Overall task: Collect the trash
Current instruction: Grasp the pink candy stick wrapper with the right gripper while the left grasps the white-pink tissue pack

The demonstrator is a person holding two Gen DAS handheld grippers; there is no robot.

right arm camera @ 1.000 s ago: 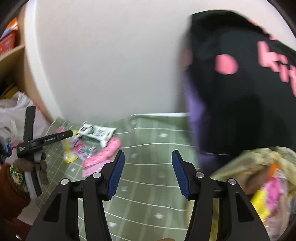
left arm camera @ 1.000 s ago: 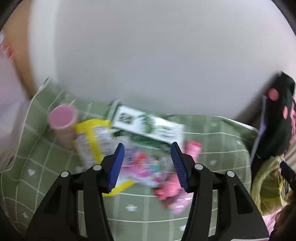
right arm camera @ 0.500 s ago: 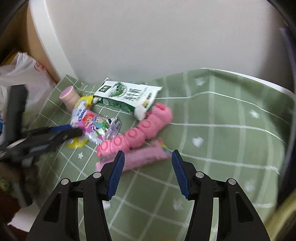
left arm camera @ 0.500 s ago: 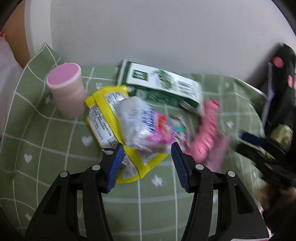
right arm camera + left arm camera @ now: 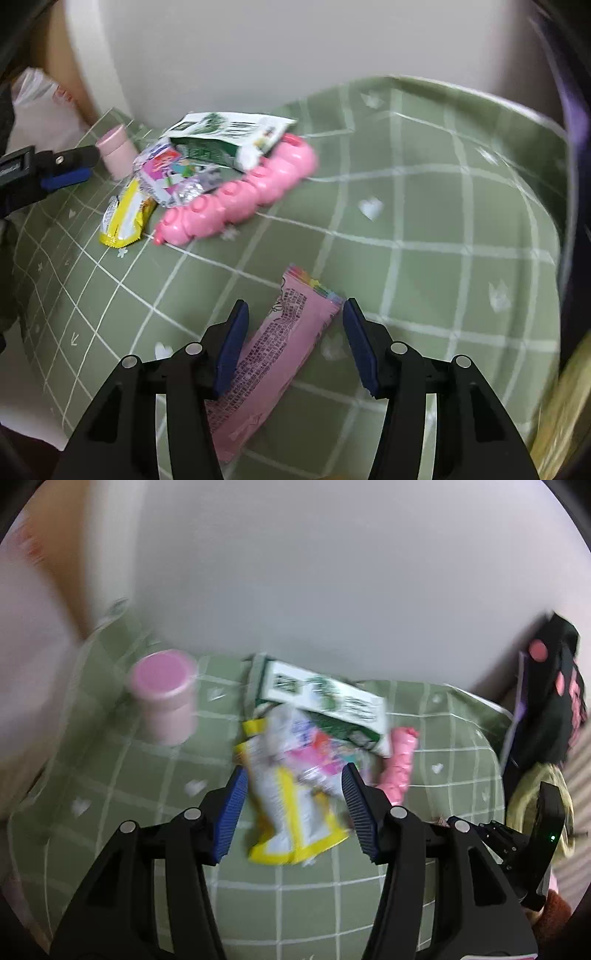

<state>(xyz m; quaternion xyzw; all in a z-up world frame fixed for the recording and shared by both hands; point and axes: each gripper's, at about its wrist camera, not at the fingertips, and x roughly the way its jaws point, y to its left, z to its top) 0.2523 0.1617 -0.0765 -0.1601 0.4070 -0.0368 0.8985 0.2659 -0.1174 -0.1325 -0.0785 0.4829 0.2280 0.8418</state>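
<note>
Right gripper [image 5: 291, 332], jaws apart, nothing gripped, straddles the pink wrapper [image 5: 273, 354], which lies flat on the green checked cloth [image 5: 424, 206] at 6 o'clock in the right wrist view. Thin crinkly film: likely light, limp, slippery; pinch across its narrow width.

Left gripper [image 5: 291, 797], also unclenched, hovers over the yellow packet [image 5: 291, 812]. Litter heap at 10 o'clock: glossy foil, stiff milk carton [image 5: 225, 138], bumpy pink plastic tray [image 5: 243, 195].
</note>
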